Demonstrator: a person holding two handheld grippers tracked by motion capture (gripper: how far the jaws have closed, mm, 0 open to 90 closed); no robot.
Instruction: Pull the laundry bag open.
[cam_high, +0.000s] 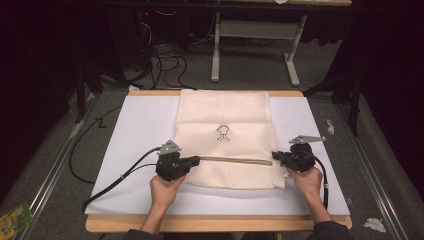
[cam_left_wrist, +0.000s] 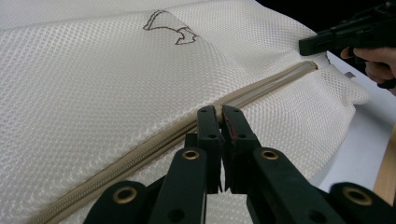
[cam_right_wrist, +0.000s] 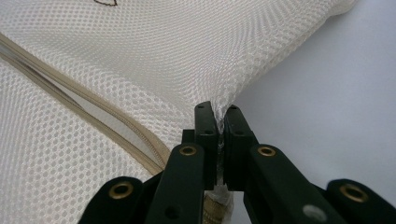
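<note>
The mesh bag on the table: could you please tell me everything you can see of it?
The mesh bag is cream, of fine netting, rectangular, lying flat on the white sheet. A small dark outline emblem sits at its middle. A tan zipper runs across it near the person's edge; part of it gapes open in the right gripper view. The left gripper is shut at the zipper line, probably on its pull; the right gripper pinches the mesh at the other end.

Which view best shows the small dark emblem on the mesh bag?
The high view: the emblem sits whole, centred on the mesh bag above the zipper. The left gripper view shows it slanted near the top edge. The right gripper view catches a cropped sliver.
</note>
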